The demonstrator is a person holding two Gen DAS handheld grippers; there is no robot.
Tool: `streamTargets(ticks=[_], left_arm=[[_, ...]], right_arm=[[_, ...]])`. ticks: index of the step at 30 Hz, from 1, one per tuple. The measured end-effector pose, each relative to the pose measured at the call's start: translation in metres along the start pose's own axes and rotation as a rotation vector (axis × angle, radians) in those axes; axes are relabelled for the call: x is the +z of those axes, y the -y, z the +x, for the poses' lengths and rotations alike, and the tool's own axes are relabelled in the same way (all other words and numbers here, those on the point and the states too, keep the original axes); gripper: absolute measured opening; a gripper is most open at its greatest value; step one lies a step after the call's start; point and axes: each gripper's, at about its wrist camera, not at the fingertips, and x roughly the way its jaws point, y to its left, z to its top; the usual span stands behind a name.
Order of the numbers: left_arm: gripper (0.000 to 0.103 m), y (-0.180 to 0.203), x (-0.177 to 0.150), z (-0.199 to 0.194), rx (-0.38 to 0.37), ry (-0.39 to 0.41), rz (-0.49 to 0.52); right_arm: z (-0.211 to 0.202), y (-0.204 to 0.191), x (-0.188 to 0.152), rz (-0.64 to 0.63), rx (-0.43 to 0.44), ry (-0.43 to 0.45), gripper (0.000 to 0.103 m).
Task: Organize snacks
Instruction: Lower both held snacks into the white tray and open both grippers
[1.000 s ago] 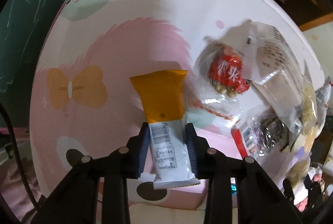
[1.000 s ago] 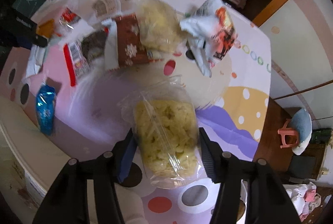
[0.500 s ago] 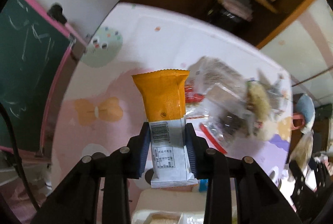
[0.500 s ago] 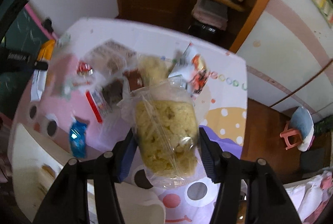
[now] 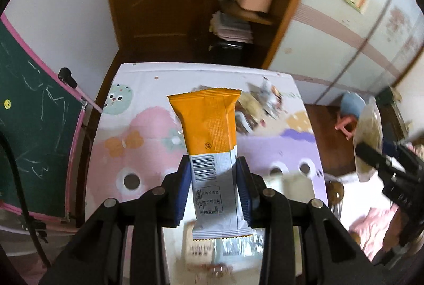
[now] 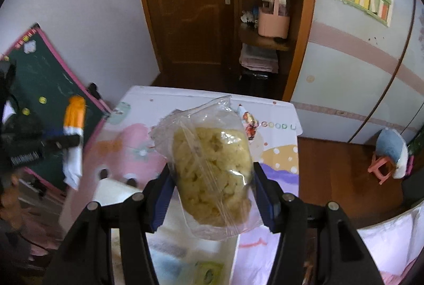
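Above the table (image 5: 148,78), both grippers are holding snacks clear of its surface. Left of the table, a green chalkboard (image 5: 31,120) is leaning with its pink frame toward the table edge. The left gripper (image 5: 213,195) is clamping an orange-and-white bar (image 5: 209,142) by its white lower half, blue pads pressing on both long edges; the orange end is pointing away from the camera, over the table's pink area. In the right wrist view the same bar (image 6: 74,139) is showing at the table's left side, hanging upright in the left gripper (image 6: 63,142). Near the table's far right corner, loose packets (image 5: 265,99) are lying blurred; their kinds cannot be told. The right gripper (image 6: 212,195) is squeezing a clear bag (image 6: 212,173) of pale yellow pieces between its blue pads, bag upright, over the table's near edge. Beyond the table, a wooden door (image 6: 190,7) and shelves (image 6: 267,41) are standing. Right of the table, a pink stool (image 6: 381,168) is standing on the floor.
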Motion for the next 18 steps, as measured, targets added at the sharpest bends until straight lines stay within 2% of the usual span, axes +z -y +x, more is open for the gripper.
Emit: streamTargets(ticks=[5,9,13,16,17,18], left_arm=[[0.032,0.020,-0.041,-0.014,0.019,-0.009,0.055],[0.032,0.031,-0.069,-0.012,0.029,-0.023,0.076],[0.033,0.037,-0.086,-0.007,0.065,-0.028,0.108],[0.039,0.038,-0.095,-0.004,0.085,-0.045,0.120],[0.050,0.039,-0.099,-0.004,0.089,-0.047,0.124],[0.072,0.040,-0.102,-0.005,0.099,-0.045,0.126]], right_arm=[[-0.028,-0.006,-0.033,0.064,0.060,-0.032,0.057],[-0.025,-0.022,-0.062,0.071,0.018,-0.106,0.057],[-0.011,-0.040,-0.085,0.047,0.024,-0.201,0.057],[-0.008,-0.047,-0.091,0.036,0.013,-0.228,0.057],[-0.008,-0.050,-0.093,0.032,0.005,-0.236,0.057],[-0.009,-0.052,-0.094,0.027,-0.002,-0.241,0.057]])
